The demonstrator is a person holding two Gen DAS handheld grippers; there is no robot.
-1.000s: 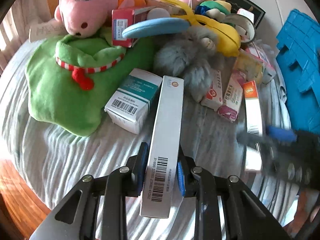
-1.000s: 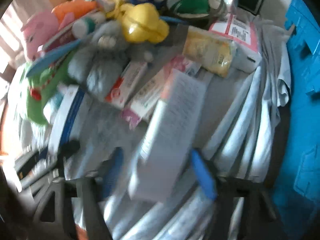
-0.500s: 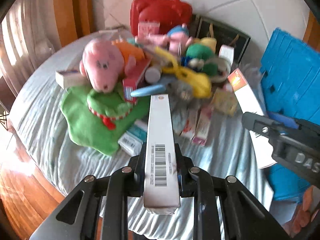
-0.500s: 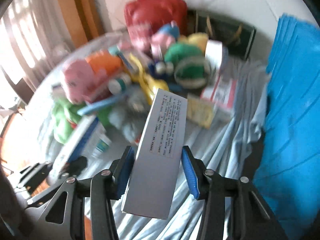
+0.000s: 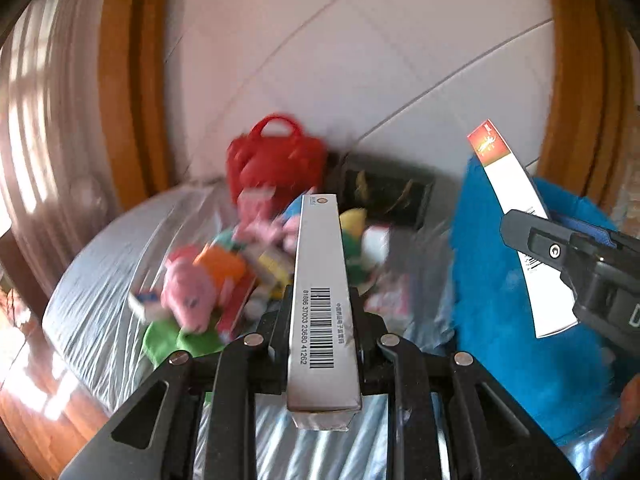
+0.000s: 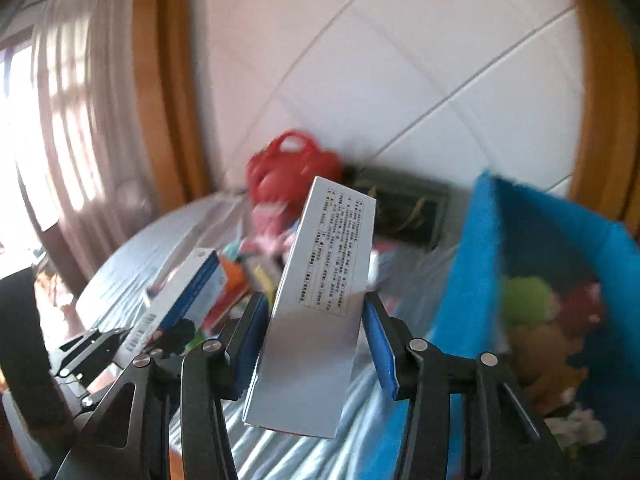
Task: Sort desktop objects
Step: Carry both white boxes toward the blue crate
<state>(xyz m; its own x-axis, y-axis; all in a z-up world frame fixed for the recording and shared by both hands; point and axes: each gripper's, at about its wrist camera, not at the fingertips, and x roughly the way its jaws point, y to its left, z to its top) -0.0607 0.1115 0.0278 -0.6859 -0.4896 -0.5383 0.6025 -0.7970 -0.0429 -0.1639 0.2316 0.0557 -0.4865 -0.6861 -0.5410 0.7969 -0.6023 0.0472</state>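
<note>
1. The left tongs [image 5: 322, 312] are clamped on a long narrow box [image 5: 323, 280], barcode face up, which runs forward between the fingers and sticks out past both ends.
2. The right tongs [image 6: 312, 320] are clamped on a wider white box [image 6: 324, 280] with printed text, tilted to the right; their jaws have just been closing, with this box between them.
3. Both boxes are held above the table [image 5: 100, 300], which is covered by a pale cloth.
4. Just right of the white box stands a blue bin [image 6: 520, 248], with soft toys inside.
5. A blurred pile of toys and cartons [image 5: 224, 276] lies on the table beyond the left tongs.
</note>
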